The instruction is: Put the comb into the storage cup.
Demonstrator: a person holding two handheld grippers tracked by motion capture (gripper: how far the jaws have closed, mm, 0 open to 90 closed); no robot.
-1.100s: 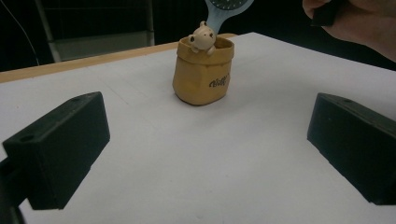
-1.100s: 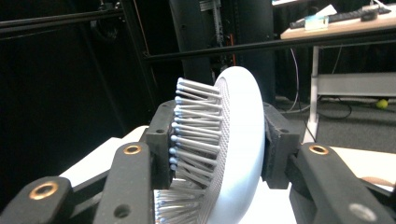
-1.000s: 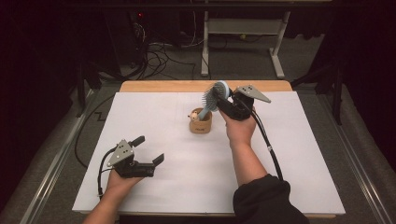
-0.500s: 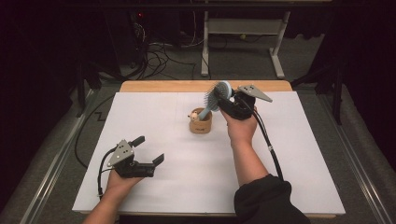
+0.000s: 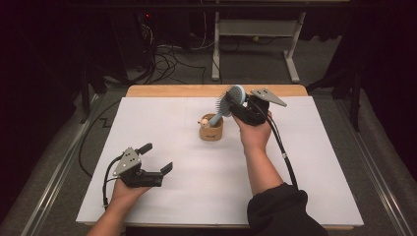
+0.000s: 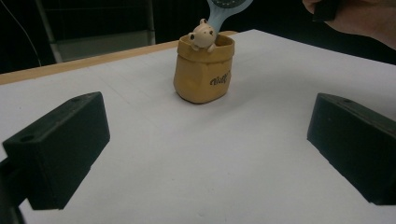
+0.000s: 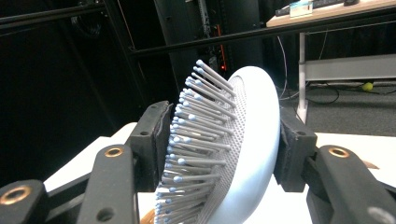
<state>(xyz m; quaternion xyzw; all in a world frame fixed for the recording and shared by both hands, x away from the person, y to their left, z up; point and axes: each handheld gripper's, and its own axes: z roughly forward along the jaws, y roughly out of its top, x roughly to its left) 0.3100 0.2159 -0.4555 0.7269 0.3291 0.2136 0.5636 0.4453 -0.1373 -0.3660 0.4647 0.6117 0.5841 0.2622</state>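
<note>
A white-topped counter (image 5: 147, 128) with a wooden far edge stands on grey floor (image 5: 255, 64). Beyond it, tangled cables (image 5: 172, 59) and a white table frame (image 5: 255, 29) sit in darkness.

a wooden table (image 5: 162, 91) under a white sheet (image 5: 211, 182) carries a tan sack-shaped cup (image 5: 211, 132) near its middle.

Dim workshop behind a white-topped table

The table (image 5: 162, 123) has a wooden far edge. Beyond it, on grey floor, black cables (image 5: 169, 59) lie tangled beside a pale metal bench frame (image 5: 255, 37); a small yellow-green ball (image 7: 369, 86) rests under that frame.
</note>
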